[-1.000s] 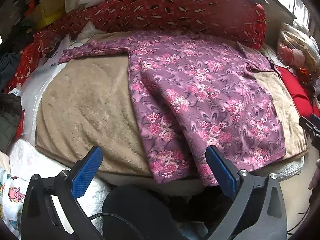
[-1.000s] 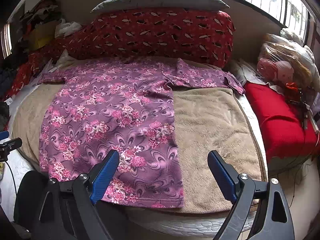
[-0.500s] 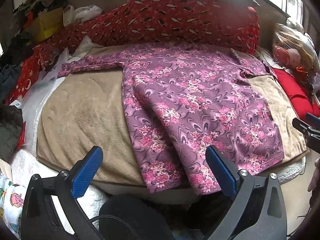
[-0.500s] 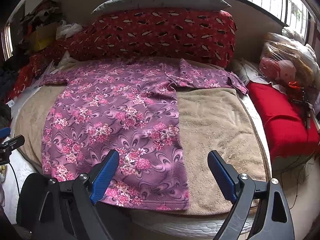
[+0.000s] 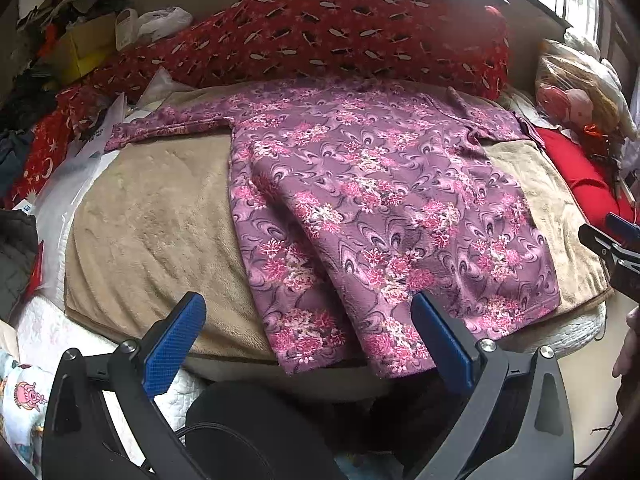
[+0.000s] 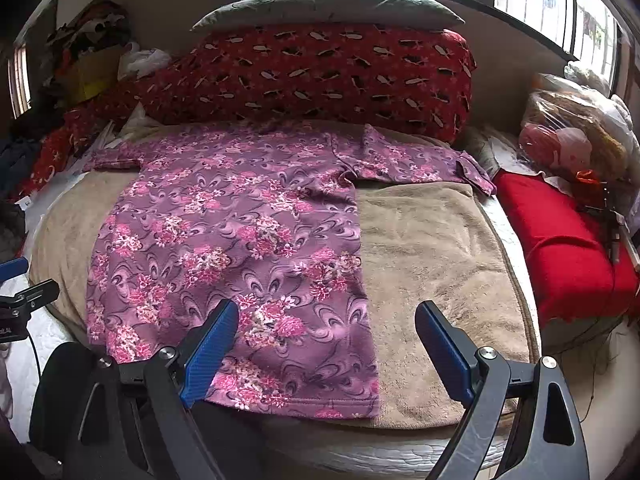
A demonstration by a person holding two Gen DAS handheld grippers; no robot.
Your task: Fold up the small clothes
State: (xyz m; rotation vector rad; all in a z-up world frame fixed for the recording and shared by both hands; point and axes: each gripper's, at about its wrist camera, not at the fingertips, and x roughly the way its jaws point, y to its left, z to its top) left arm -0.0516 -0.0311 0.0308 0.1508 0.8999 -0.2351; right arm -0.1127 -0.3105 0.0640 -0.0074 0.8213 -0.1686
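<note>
The shirt (image 6: 240,240) lies spread flat on the bed (image 6: 432,248), no fold made yet. Both grippers, left (image 5: 308,344) and right (image 6: 326,350), hover with fingers released, grasping nothing.

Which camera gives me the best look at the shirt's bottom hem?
The right wrist view: the shirt hem runs unobstructed along the blanket edge. In the left wrist view, the hem is rumpled and partly behind a finger.

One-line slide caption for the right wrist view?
Open right gripper hovers over the hem of a purple floral top spread flat on a tan blanket.
</note>
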